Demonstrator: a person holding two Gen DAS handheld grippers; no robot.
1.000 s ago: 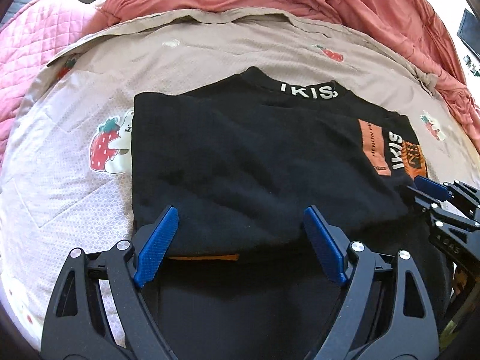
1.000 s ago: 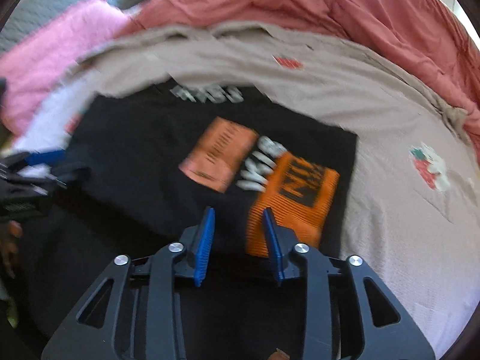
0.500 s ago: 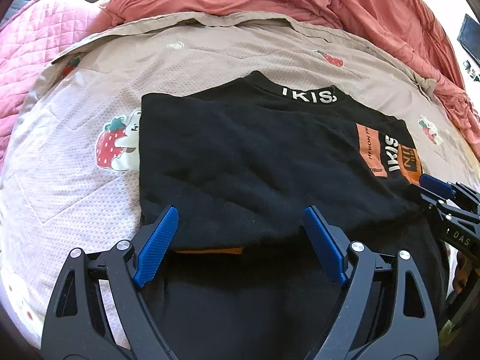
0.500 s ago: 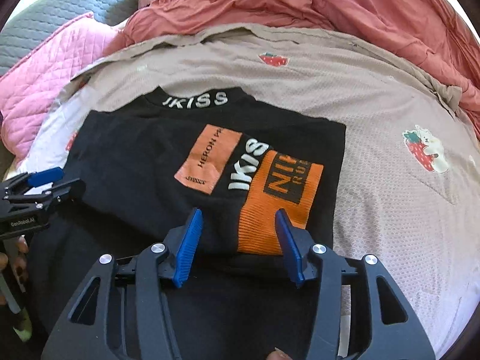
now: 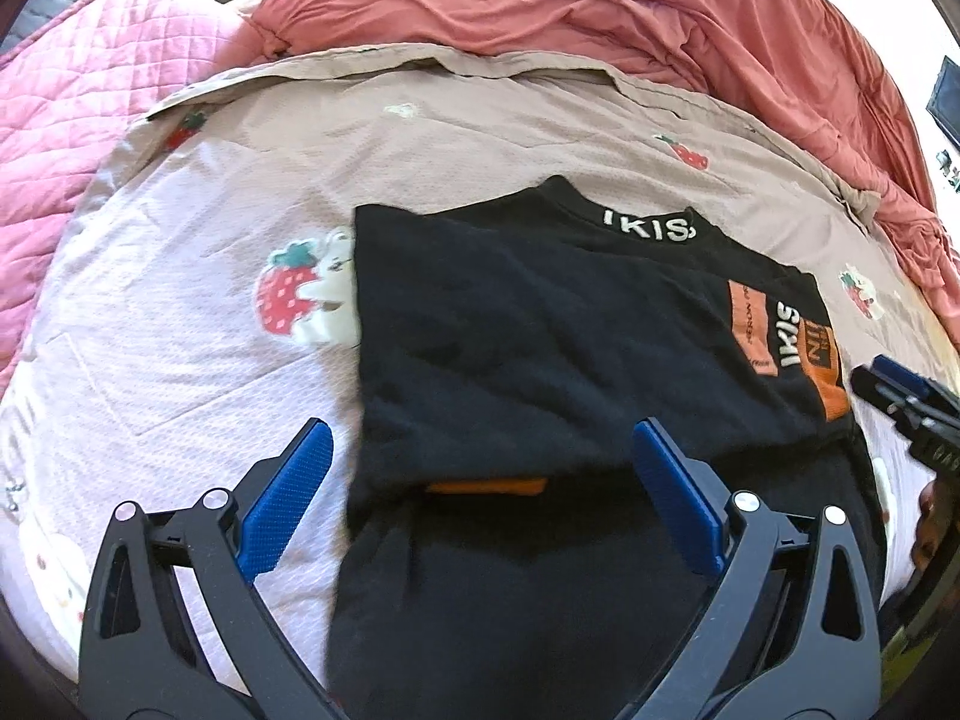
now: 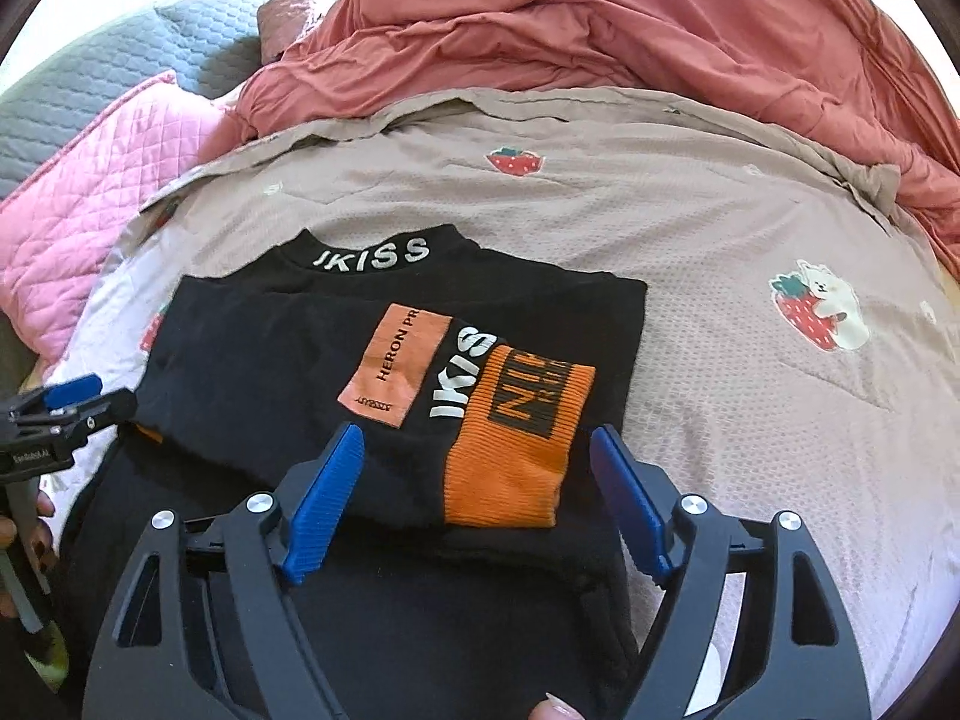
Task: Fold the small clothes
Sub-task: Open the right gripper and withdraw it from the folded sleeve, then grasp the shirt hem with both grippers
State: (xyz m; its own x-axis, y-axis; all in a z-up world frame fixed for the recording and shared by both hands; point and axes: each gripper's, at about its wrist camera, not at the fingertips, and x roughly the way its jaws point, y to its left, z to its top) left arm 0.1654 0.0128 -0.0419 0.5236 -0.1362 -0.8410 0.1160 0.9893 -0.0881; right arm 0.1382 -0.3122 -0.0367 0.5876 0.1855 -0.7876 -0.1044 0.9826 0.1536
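Your black sweatshirt (image 6: 288, 360) with orange patches and white IKISS lettering lies folded flat on the beige strawberry-print blanket (image 6: 750, 228), while your left gripper (image 5: 480, 480) and right gripper (image 6: 477, 480) hover over its near edge, jaws opening wide, gripping nothing

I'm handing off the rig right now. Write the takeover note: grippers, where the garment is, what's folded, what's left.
Left gripper: jaws opening, nothing pinched; the black sweatshirt's folded edge lies below them.
Right gripper: jaws opening, nothing gripped, above the orange cuff.
Sweatshirt lies flat on the strawberry-print blanket, collar away from the grippers.
Done: upper part folded over, sleeve laid across the front.
Left: the near lower part is still unfolded; probably fold it over next.
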